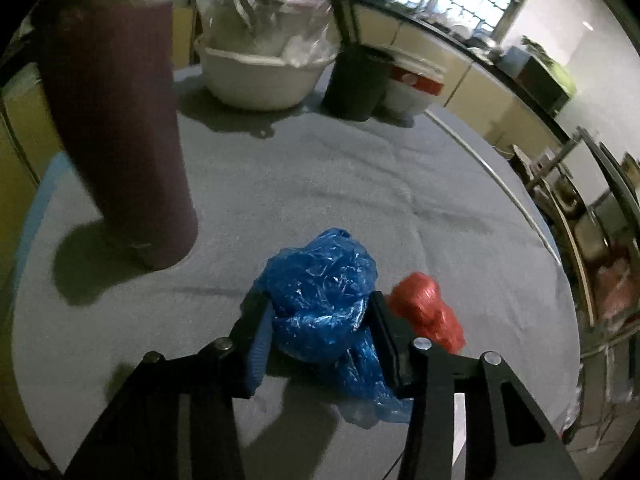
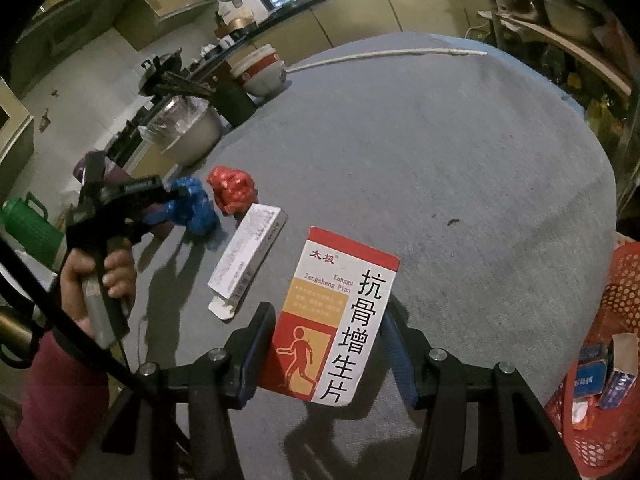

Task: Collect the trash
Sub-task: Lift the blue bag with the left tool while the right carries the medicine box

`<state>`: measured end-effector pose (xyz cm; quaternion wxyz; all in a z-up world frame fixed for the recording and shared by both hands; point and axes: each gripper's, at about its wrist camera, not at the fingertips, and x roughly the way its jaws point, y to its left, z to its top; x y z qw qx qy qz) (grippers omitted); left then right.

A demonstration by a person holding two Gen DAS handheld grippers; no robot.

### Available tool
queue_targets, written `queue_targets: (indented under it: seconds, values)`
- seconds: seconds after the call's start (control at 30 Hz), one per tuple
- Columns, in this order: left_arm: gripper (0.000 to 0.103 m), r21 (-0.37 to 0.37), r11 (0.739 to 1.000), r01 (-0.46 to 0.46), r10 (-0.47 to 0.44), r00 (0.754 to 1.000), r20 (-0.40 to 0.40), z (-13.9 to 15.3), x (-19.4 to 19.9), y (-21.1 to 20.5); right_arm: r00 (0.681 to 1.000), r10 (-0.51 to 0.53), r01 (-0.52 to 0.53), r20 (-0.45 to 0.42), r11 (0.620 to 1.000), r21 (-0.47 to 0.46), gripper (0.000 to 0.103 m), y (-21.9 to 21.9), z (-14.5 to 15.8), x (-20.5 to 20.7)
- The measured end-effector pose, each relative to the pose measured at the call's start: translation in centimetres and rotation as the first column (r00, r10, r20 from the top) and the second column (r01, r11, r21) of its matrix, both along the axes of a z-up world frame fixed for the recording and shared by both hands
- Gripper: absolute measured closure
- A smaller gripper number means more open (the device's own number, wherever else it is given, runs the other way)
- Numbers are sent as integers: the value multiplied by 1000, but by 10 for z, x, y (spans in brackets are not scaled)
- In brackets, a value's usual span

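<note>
Your right gripper (image 2: 326, 344) holds the red and white medicine box (image 2: 340, 316) upright between its jaws, both pads pressed to the box's long sides, above the grey tablecloth (image 2: 440, 168). Only your right wrist view shows this box. At that view's right edge sits the red mesh basket (image 2: 624, 280), with small cartons already inside. To the left of the held box a white carton (image 2: 250, 254) lies flat on the cloth, one end flap open.

Your left gripper (image 1: 316, 312) has its jaws closed onto the crumpled blue plastic bag (image 1: 320, 300), which rests on the cloth; the fingers press into it from both sides. The right wrist view confirms this from the side, showing your left hand (image 2: 98, 280) around the handle, which the left view cannot show. Just beside the blue bag, touching or nearly so, lies a red plastic wad (image 1: 426, 312).

Farther off, the left view alone shows a tall maroon flask (image 1: 120, 128) close at left. At the far table edge stand a white basin (image 1: 260, 76) with clear plastic in it and a dark cylindrical container (image 1: 356, 80).
</note>
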<state>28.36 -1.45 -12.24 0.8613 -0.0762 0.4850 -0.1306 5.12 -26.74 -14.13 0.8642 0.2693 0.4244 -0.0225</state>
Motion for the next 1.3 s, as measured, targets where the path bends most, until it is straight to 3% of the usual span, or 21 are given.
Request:
queue_targets:
  seconds: [0.3, 0.6, 0.7, 0.77, 0.83, 0.97, 1.1, 1.27, 1.3]
  values:
    - [56, 132, 990, 53, -76, 983, 170, 46, -99, 12, 994, -12, 8, 111, 999, 43, 46, -2, 16, -20]
    - [55, 287, 952, 105, -203, 918, 341, 77, -214, -17, 979, -5, 2, 205, 1000, 13, 49, 8, 35, -54]
    - [55, 315, 943, 104, -224, 900, 373, 83, -238, -25, 975, -14, 13, 222, 1000, 7, 60, 6, 38, -68]
    - [55, 337, 936, 100, -237, 887, 395, 86, -253, -29, 977, -20, 20, 212, 1000, 3, 60, 4, 36, -72]
    - [55, 351, 931, 101, -248, 879, 407, 86, -261, -34, 985, -25, 26, 171, 1000, -5, 60, 2, 30, -72]
    - [55, 356, 928, 112, -255, 887, 385, 76, -264, -39, 986, -26, 26, 167, 1000, 0, 60, -4, 11, -74]
    - [55, 363, 925, 115, -251, 901, 353, 64, -264, -39, 985, -53, 35, 164, 993, 111, 59, -19, -12, -74]
    - [55, 380, 917, 124, -265, 900, 347, 58, -263, -42, 977, -58, 27, 206, 988, 149, 49, -35, -6, -77]
    - [55, 380, 916, 126, -267, 899, 346, 58, -262, -43, 976, -51, 20, 212, 989, 149, 41, -37, -4, -78]
